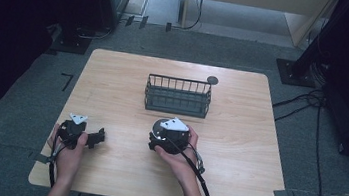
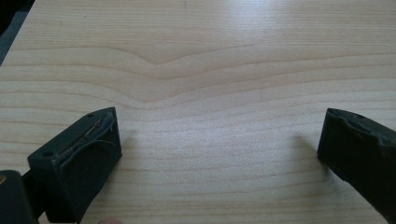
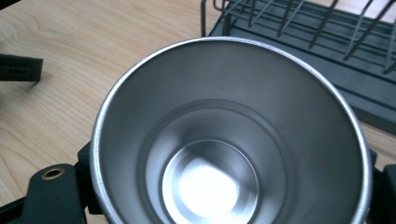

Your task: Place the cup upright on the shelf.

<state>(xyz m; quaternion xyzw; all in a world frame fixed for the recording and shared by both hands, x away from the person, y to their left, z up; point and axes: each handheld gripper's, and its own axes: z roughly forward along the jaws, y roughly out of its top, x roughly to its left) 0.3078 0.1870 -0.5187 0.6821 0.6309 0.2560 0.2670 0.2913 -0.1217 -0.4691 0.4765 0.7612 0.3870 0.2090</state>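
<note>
A shiny steel cup (image 3: pixel 229 135), round and smooth-walled, sits clamped between the jaws of the right gripper (image 1: pixel 169 136), mouth open toward that gripper's camera, with nothing inside but a bright reflection on its flat bottom. It is held just in front of a dark wire basket (image 1: pixel 177 96), rectangular with thin upright bars; its bars hide whatever may lie on its floor. The basket stands near the middle of the pale wood-grain table (image 1: pixel 236 151), with bare board all round. The left gripper (image 1: pixel 88 138) rests low on the near left, its jaws spread wide over bare wood, gripping nothing. A small dark disc (image 1: pixel 212 80) lies beyond the basket, close to the far edge
</note>
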